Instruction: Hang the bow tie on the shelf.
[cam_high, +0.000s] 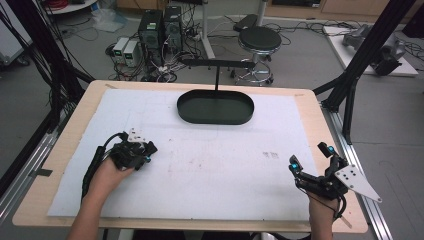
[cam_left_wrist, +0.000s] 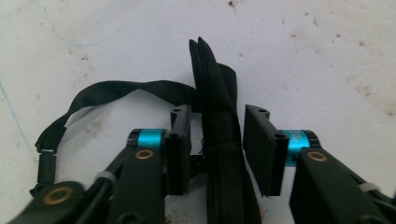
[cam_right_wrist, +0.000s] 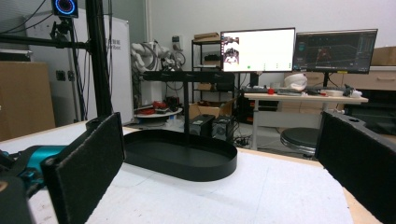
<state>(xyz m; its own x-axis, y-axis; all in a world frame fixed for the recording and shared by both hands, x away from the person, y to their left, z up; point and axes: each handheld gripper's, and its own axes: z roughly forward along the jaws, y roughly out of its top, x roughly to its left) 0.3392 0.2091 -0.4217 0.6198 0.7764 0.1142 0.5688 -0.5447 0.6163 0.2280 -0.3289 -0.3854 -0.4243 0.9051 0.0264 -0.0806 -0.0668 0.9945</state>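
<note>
A black folded fabric piece (cam_left_wrist: 215, 70) with a thin strap loop (cam_left_wrist: 116, 88) lies on the white mat (cam_high: 210, 170). My left gripper (cam_high: 149, 151) is low over the mat at the left. Its jaws stand on either side of the folded fabric. In the left gripper view this gripper (cam_left_wrist: 217, 112) shows a small gap between the left pad (cam_left_wrist: 180, 154) and the fabric, so it is open around it. My right gripper (cam_high: 310, 156) is held at the front right with its jaws wide apart and nothing between them; its own view shows it (cam_right_wrist: 224, 126) facing the tray.
A black oval tray (cam_high: 215, 121) stands at the back middle of the mat, with a black T-shaped rack (cam_high: 217, 63) rising from it. The tray wall (cam_right_wrist: 187, 165) looks bare inside. Black frame posts (cam_high: 350, 85) flank the table. A stool (cam_high: 259, 40) and computers stand on the floor beyond.
</note>
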